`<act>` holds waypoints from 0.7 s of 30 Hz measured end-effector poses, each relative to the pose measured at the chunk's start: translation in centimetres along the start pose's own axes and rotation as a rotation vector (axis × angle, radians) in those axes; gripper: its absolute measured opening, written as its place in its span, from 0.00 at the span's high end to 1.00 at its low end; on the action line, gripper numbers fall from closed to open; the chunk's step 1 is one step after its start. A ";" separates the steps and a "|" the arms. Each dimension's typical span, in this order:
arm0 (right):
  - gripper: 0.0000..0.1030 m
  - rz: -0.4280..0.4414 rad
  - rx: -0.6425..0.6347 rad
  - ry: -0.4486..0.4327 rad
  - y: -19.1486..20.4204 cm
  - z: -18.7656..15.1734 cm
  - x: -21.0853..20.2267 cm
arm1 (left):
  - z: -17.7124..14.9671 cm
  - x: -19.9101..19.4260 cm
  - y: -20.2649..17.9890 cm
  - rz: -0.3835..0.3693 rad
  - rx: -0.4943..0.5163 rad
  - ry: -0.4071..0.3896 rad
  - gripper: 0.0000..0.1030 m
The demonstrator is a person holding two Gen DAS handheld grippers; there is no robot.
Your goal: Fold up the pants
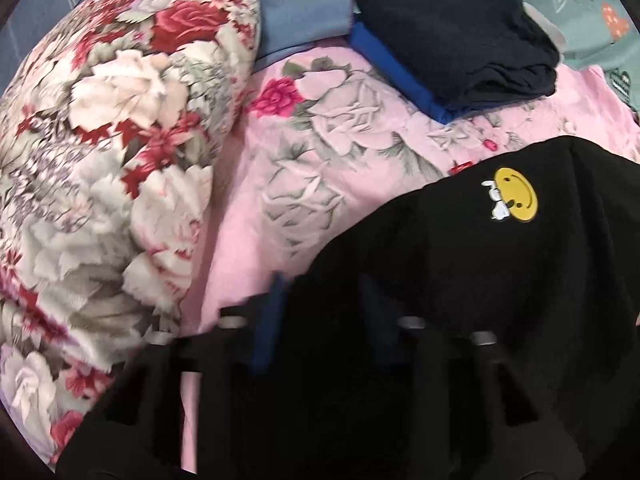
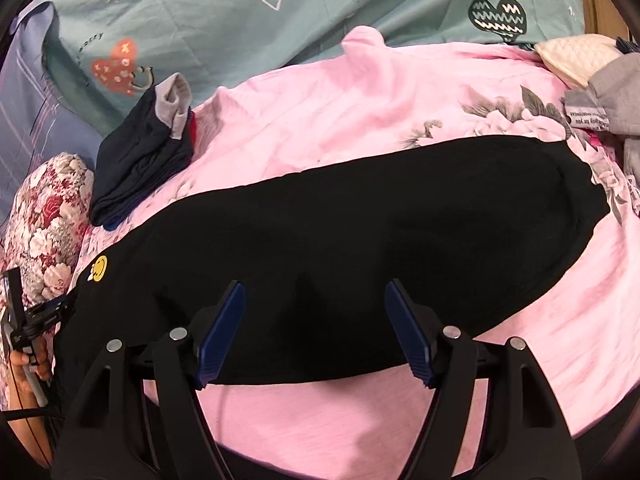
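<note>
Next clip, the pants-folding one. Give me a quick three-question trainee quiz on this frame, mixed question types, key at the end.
1. True or false: the right hand-held gripper is open above the black pants.
2. Multiple choice: the yellow smiley patch sits on A) the floral pillow, B) the black pants, C) the folded dark clothes.
3. Fill in: the pants lie on a ____ floral blanket.

Key:
1. True. Its fingers are spread, with nothing between them.
2. B. It is near the end by the left hand-held gripper, whose fingers are mostly hidden by black cloth.
3. Pink.
</note>
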State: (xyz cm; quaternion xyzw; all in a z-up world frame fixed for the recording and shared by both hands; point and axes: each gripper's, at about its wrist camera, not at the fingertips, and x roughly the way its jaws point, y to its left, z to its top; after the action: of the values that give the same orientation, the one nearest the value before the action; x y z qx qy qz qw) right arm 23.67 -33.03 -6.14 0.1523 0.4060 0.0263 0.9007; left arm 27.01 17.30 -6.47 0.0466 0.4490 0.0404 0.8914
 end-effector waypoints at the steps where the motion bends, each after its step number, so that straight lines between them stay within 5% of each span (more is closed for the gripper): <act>1: 0.29 0.002 0.003 -0.004 0.0 0.0 -0.1 | 0.1 0.1 0.1 0.003 -0.007 0.009 0.90; 4: 0.29 0.019 0.028 -0.019 0.0 0.0 -0.4 | 0.5 -0.5 0.4 0.038 -0.047 0.011 0.93; 8: 0.29 0.029 0.019 -0.048 0.3 0.2 -1.2 | 1.7 -4.0 1.8 0.172 -0.129 -0.106 0.96; 12: 0.29 0.009 0.038 -0.058 -0.4 0.7 -1.2 | 1.8 -1.3 0.5 0.236 -0.056 -0.052 0.93; 14: 0.29 -0.029 0.077 -0.038 -1.6 1.0 -0.9 | 1.3 1.1 0.3 0.288 -0.042 0.018 0.80; 16: 0.29 -0.070 0.107 -0.034 -3.0 1.4 -1.1 | 0.8 0.3 0.7 0.273 -0.098 -0.002 0.69; 17: 0.27 -0.101 0.129 -0.049 -4.3 1.8 -1.6 | 0.8 -0.6 0.9 0.264 -0.125 -0.023 0.46; 19: 0.19 -0.183 0.211 -0.093 -7.5 2.8 -2.9 | 0.6 -3.7 0.9 0.256 -0.166 -0.095 0.22; 21: 0.16 -0.237 0.267 -0.145 -10.3 3.8 -3.8 | 0.2 -6.4 0.3 0.217 -0.176 -0.153 0.22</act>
State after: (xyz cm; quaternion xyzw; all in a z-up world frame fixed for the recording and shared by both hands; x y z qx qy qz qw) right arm 23.17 -44.45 -4.02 0.2233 0.3550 -0.1452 0.8961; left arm 23.33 16.84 -1.22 0.0195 0.3667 0.1721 0.9141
